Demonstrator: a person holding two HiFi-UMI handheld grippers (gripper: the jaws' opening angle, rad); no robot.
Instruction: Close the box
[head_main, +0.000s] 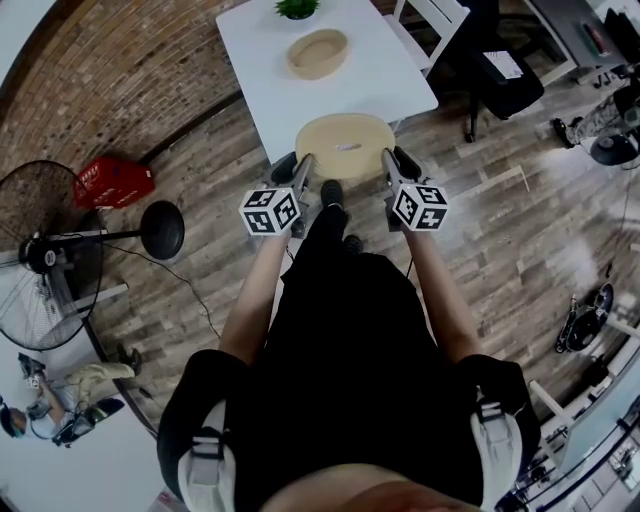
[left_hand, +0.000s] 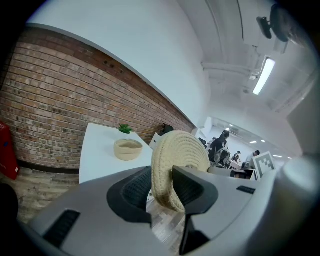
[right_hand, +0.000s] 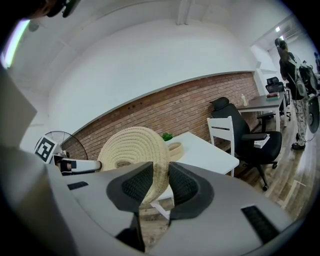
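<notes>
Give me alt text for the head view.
Seen from above, a person holds a round woven lid between the left gripper and right gripper, each clamped on its rim. Ahead, an open woven box and a plant stand on a white table.

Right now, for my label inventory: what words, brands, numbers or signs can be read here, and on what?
No readable text anywhere.
On the left hand-held gripper and right hand-held gripper, marker cubes: square patterns, no letters.
The woven lid they grip: no print.
The paper on the black chair: too small to read.
</notes>
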